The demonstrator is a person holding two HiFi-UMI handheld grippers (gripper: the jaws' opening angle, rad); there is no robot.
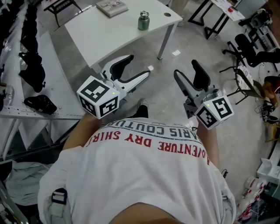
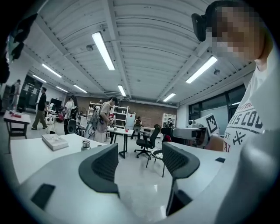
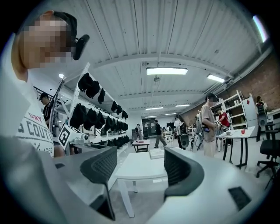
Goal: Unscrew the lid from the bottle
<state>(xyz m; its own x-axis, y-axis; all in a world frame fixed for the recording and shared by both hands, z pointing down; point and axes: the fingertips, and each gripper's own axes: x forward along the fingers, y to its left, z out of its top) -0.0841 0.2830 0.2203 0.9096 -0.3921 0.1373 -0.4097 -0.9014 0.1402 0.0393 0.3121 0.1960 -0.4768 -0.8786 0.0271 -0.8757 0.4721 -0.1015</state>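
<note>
A small green bottle (image 1: 143,20) with a silver lid stands upright on the white table (image 1: 109,35), near its right end. In the left gripper view the bottle (image 2: 86,143) looks tiny and sits far off, beside the left jaw. I hold both grippers close to my chest, well short of the table. My left gripper (image 1: 138,68) is open, with only floor behind the gap between its jaws (image 2: 140,164). My right gripper (image 1: 187,70) is also open and holds nothing (image 3: 140,164). The right gripper view shows the table (image 3: 140,168) but no bottle.
A book (image 1: 112,7) lies at the table's far end. A white rack with black items (image 1: 33,65) runs along the left. Office chairs (image 1: 247,48) and another table (image 1: 223,8) stand to the right. Several people stand far off in the room.
</note>
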